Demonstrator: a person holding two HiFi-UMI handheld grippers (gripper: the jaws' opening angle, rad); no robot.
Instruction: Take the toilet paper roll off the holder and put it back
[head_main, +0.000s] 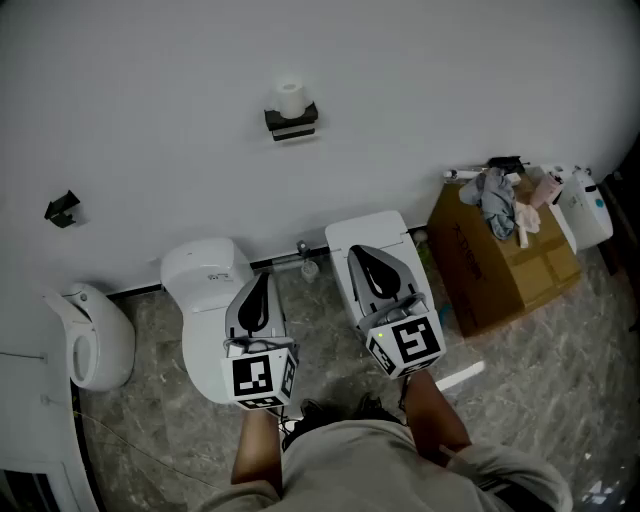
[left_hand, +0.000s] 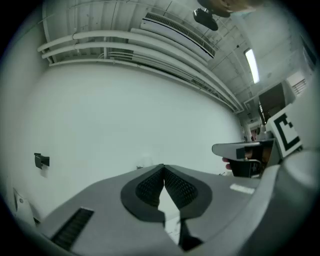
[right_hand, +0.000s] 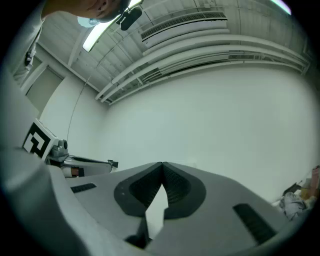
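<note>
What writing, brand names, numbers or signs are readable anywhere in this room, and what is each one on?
Nothing here can actually be read.
Cardboard box: dark print along its side, too blurred to read.
Marker cubes: black-and-white square patterns, not words or numbers.
White container: a small blue label, too small to read.

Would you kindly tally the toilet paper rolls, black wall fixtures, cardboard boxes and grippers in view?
Toilet paper roll: 1
Black wall fixtures: 2, the holder and a bracket
Cardboard box: 1
Grippers: 2, the left gripper and the right gripper
Total: 6
</note>
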